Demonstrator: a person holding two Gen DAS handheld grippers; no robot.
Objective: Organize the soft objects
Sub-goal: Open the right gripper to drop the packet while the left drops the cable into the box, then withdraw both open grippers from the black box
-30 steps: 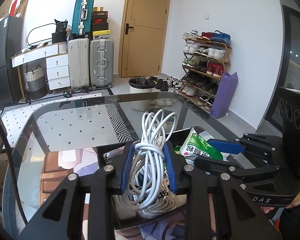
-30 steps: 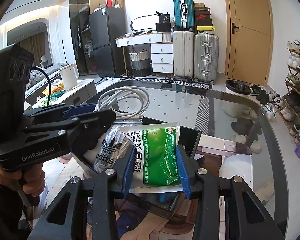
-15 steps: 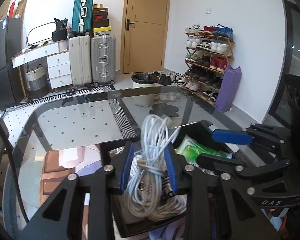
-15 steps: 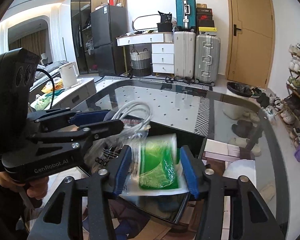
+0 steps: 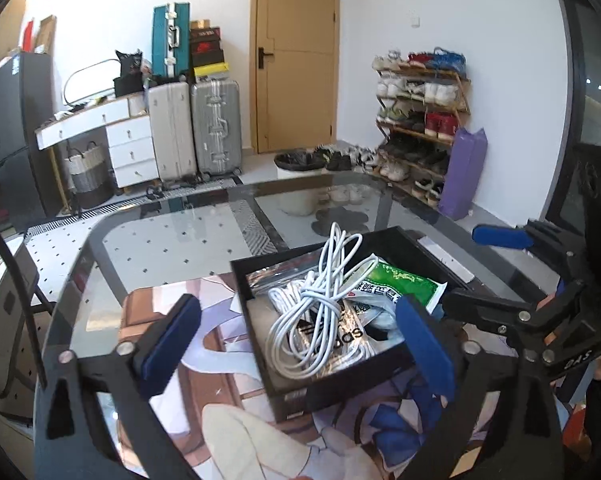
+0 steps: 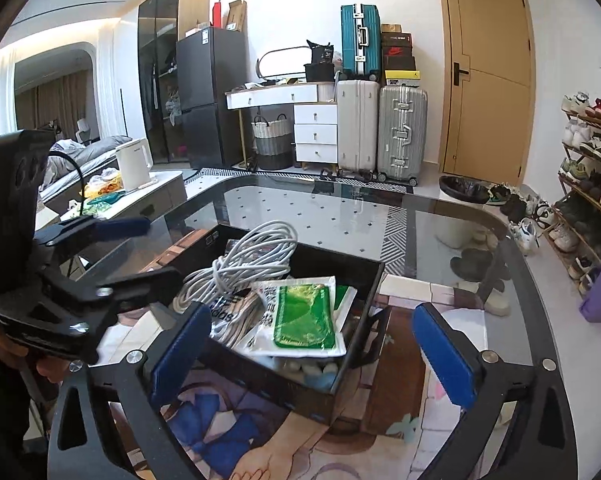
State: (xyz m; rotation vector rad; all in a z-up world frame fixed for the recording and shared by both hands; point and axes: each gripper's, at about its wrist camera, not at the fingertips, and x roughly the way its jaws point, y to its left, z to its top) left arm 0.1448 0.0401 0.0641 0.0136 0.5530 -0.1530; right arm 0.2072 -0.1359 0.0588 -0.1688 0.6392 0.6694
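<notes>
Centre of the left wrist frame: black open box (image 5: 380,364), standing on the glass table (image 5: 172,248) over a printed cartoon mat (image 5: 228,320).

Contents, as you see them:
- White cable bundle (image 5: 316,312), coiled and wrapped round its own middle, lying in the left half of the box with loops rising over the far rim. In the right wrist frame it sits at upper centre (image 6: 244,260).
- Green-and-white sachet (image 5: 396,284), right half of the box, its left edge touching the cable. In the right wrist frame it lies flat at centre (image 6: 304,316), on top of other items.
- Clear bag with black adidas lettering (image 5: 340,332), under the cable.
- Small pale rounded pieces (image 6: 308,368) at the near corner under the sachet; too small to identify.

Your tools:
- Left gripper (image 5: 296,336): blue pads wide apart, having just been opening. The cable lies beyond and between them, untouched by either pad. Nothing gripped.
- Right gripper (image 6: 312,352): blue pads wide apart, having just been opening. The sachet lies between them in the frame, free of both pads. Nothing gripped.
- Each gripper shows in the other's view: the right at the right edge (image 5: 528,276), the left at the left edge (image 6: 112,260), both with jaws spread above the box sides.
</notes>
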